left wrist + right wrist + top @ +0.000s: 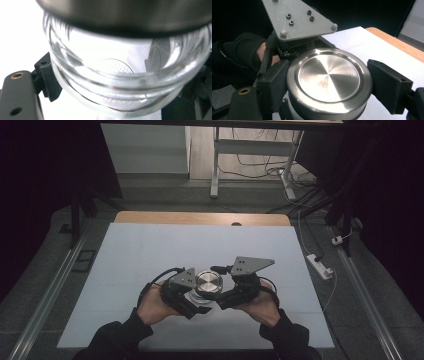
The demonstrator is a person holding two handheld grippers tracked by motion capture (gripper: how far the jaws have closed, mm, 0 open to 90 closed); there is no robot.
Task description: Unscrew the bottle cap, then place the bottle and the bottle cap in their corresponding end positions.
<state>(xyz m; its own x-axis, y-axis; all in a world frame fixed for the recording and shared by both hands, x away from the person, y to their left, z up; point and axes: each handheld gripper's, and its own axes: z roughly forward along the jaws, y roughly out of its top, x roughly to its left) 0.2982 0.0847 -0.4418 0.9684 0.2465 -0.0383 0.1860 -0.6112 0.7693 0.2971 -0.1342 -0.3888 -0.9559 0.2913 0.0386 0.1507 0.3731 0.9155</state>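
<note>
a clear glass jar (125,82) with a brushed steel lid (328,75) sits between our two grippers, near the front middle of the white tabletop (150,250). our left gripper (186,296) has its jaws closed against the ribbed glass body below the lid; our right gripper (235,292) has its black pads (389,85) pressed on either side of the lid's rim. the lid still rides square on the jar's mouth, so we judge the grasp made and the unscrewing, or the tightening, yet to be finished; we cannot tell which way it is meant to turn. our left hand (152,306) and right hand (265,306) come in from the near edge.
</note>
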